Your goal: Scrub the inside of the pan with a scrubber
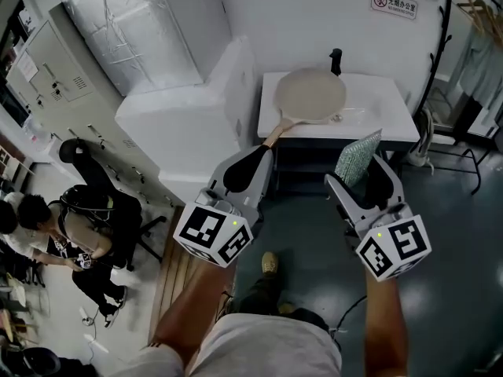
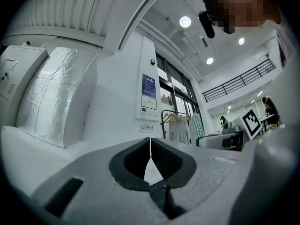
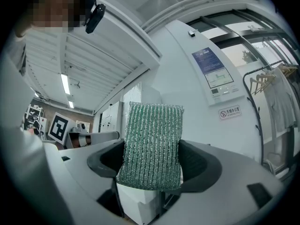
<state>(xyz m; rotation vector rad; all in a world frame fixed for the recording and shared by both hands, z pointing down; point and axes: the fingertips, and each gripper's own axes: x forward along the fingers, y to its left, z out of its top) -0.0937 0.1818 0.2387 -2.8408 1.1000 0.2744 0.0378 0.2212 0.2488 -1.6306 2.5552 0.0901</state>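
A cream pan (image 1: pixel 310 94) with a wooden handle (image 1: pixel 274 136) lies on the white sink counter (image 1: pixel 385 116) ahead of me. Both grippers hang in the air short of the counter. My left gripper (image 1: pixel 259 159) is just below the handle's end, its jaws shut with nothing between them; in the left gripper view (image 2: pixel 150 146) the dark pads meet along a thin line. My right gripper (image 1: pixel 368 163) is shut on a green mesh scrubber (image 1: pixel 357 156), which stands upright between the pads (image 3: pixel 152 146). The pan is in neither gripper view.
A black tap (image 1: pixel 336 60) stands behind the pan. A big white unit (image 1: pixel 185 124) sits left of the sink. A clothes rack (image 1: pixel 440 45) stands at the right. A person (image 1: pixel 75 230) sits by a chair at the lower left. My shoe (image 1: pixel 269 263) is on the dark floor.
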